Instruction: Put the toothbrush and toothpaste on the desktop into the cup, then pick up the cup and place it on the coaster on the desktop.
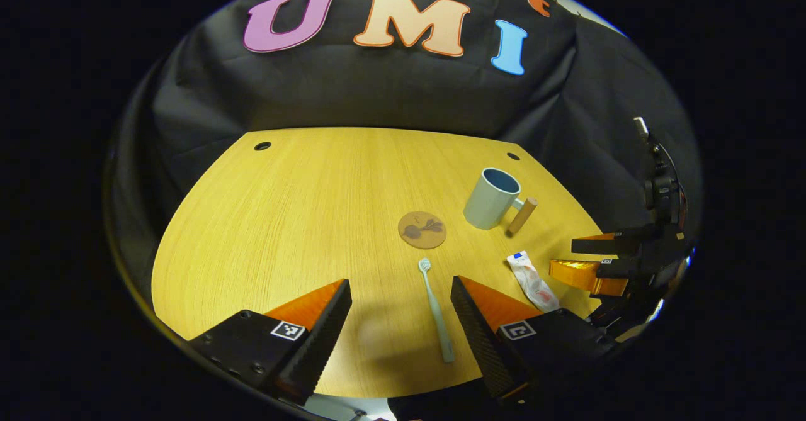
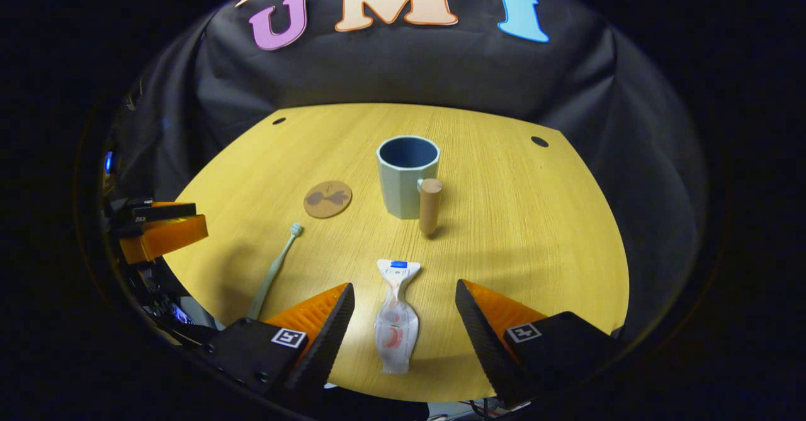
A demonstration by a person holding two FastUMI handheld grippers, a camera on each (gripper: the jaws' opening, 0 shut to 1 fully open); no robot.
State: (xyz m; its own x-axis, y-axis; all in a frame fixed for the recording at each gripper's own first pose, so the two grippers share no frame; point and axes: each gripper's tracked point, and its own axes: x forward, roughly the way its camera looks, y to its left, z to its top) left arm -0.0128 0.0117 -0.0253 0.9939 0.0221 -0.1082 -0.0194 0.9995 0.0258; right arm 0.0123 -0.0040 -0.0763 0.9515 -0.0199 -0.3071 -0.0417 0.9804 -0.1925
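Your left hand-held gripper (image 1: pixel 400 295) hangs above the near edge of the worktop (image 1: pixel 302 219), fingers spread wide, nothing between them. The toothbrush (image 1: pixel 436 311) lies flat on the wood inside that gap, closer to the right-side finger, bristle head pointing away from you toward the coaster (image 1: pixel 422 230). The coaster sits just beyond the brush head, a round brown disc with a dark figure on it, lying free of everything else.

Over on the right gripper view, your right hand-held gripper (image 2: pixel 404 295) is just as wide open and holding nothing. The toothpaste (image 2: pixel 395 320) lies on the worktop right in the middle of the gap, cap end facing away from you, touching neither finger. Straight beyond it stands the cup (image 2: pixel 406 175), upright, mouth open, its wooden handle (image 2: pixel 430 206) turned toward you on the right-hand side. The coaster (image 2: pixel 327 199) is just to the left of the cup, apart from it, and the toothbrush (image 2: pixel 274 270) lies farther left.

Each camera catches the other gripper at its edge: the right one (image 1: pixel 589 260) beside the toothpaste (image 1: pixel 532 282), the left one (image 2: pixel 189 219) near the toothbrush, both clear of the things.
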